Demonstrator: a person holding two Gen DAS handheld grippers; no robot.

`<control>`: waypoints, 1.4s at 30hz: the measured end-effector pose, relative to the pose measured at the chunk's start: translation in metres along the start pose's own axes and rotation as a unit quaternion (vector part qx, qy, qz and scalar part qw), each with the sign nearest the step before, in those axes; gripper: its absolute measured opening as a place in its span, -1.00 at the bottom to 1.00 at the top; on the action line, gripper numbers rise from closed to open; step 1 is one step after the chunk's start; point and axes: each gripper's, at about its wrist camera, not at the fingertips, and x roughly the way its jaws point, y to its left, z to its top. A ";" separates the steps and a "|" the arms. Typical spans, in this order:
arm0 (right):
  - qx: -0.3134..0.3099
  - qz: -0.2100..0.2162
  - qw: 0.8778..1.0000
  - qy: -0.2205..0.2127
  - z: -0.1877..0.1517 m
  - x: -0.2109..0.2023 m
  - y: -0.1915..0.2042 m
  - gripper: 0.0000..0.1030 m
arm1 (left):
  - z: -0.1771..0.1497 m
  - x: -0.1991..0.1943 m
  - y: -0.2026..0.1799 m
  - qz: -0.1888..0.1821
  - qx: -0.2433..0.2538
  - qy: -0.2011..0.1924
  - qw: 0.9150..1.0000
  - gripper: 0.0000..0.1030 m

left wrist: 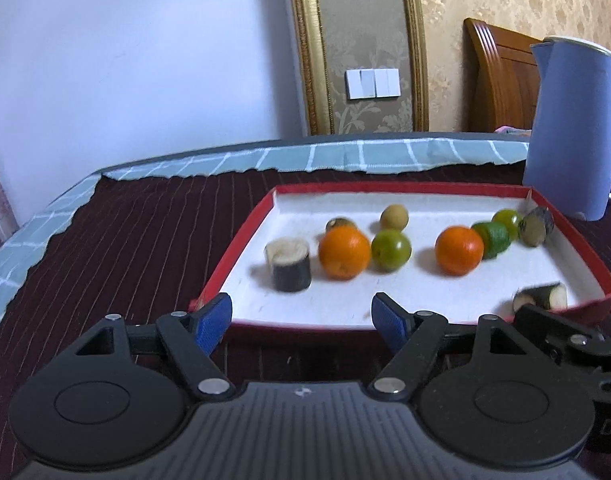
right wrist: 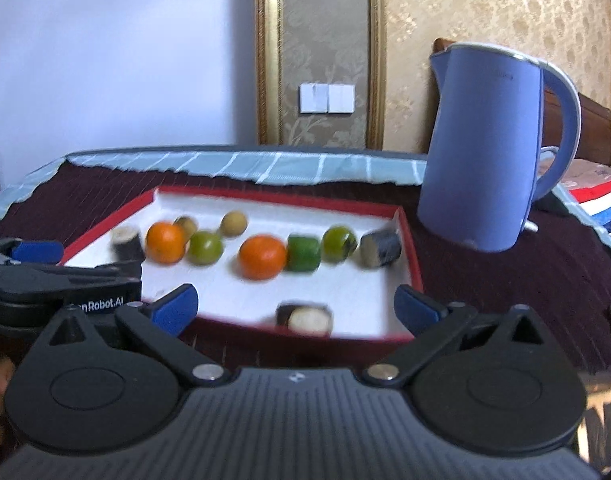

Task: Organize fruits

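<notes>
A red-rimmed white tray [left wrist: 241, 240] [right wrist: 409, 240] holds two oranges [left wrist: 344, 253] [left wrist: 459, 250], green fruits [left wrist: 390, 250] [left wrist: 491, 239], small brown fruits [left wrist: 393, 217] and dark sugarcane stubs [left wrist: 291, 265] [left wrist: 536, 225]. One stub [right wrist: 305, 319] lies by the near rim. My left gripper [left wrist: 301, 322] is open and empty just before the tray's near edge. My right gripper [right wrist: 295, 306] is open and empty, its jaws either side of the near stub, short of it.
A blue kettle [right wrist: 489, 148] [left wrist: 573, 128] stands on the dark red cloth right of the tray. A teal checked cloth [left wrist: 345, 156] edges the far side. The left gripper body [right wrist: 45, 280] shows at the right wrist view's left.
</notes>
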 end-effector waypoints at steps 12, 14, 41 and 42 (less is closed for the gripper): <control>-0.017 -0.018 0.998 0.057 -0.028 0.004 0.005 1.00 | -0.021 -0.017 0.021 -0.012 -0.030 0.004 0.999 0.64; -0.014 -0.020 0.998 0.060 -0.030 0.005 0.004 1.00 | -0.022 -0.015 0.020 -0.004 -0.026 0.002 1.000 0.64; 0.023 -0.026 0.996 0.085 -0.040 0.020 -0.007 1.00 | -0.036 -0.001 0.025 -0.009 -0.047 0.030 0.998 0.73; 0.022 -0.027 0.996 0.085 -0.040 0.020 -0.006 1.00 | -0.036 0.000 0.025 -0.010 -0.047 0.033 0.998 0.73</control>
